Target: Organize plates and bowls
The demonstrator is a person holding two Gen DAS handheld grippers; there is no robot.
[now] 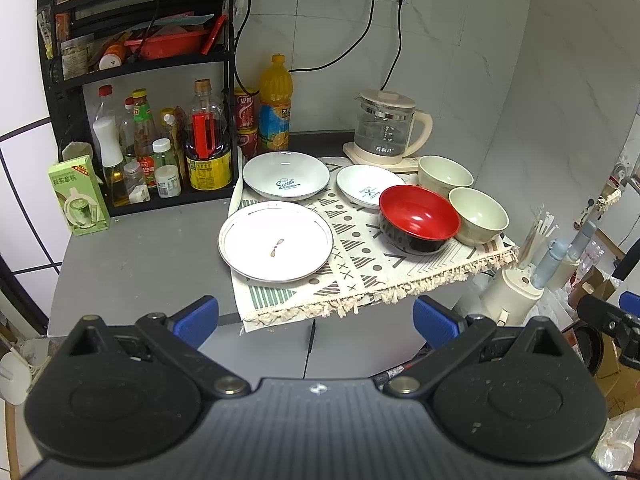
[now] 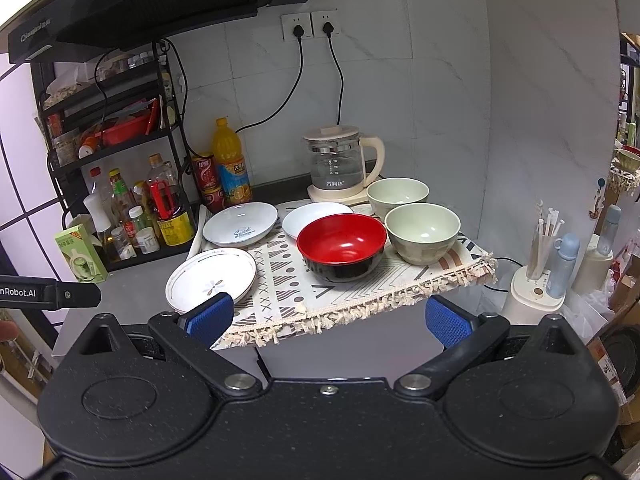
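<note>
- Left wrist view: the left gripper (image 1: 316, 320) hangs back from the counter (image 1: 136, 256) with its jaws wide apart and nothing between them, so no piece is at risk yet.
- The patterned cloth (image 1: 360, 256) carries every dish, and its fringed front edge overhangs the counter; a jaw that catches the fringe would likely drag the whole set forward.
- The flat white plate (image 1: 276, 242) lies partly off the cloth's left edge, nearest this gripper; its thin rim gives little to bite on, so a shallow grip could let it slip and clatter.
- The "Sweet" plate (image 1: 286, 176) sits just beside the bottle rack (image 1: 160, 152); a wide swing there could knock bottles over.
- Right wrist view: the right gripper (image 2: 328, 316) is likewise spread open and empty, short of the cloth.
- The red bowl (image 2: 342, 248) stands near the front, with two pale green bowls (image 2: 422, 232) close behind and a small white plate (image 2: 314, 216) tucked behind its left side; a jaw sliding past the red bowl's wall may shove a neighbour.
- The glass kettle (image 2: 340, 164) stands close behind the rear green bowl, so overreaching risks striking it.
- The nearer green bowl sits close to the cloth's right corner, which overhangs the counter, so a push could tip it off.
</note>
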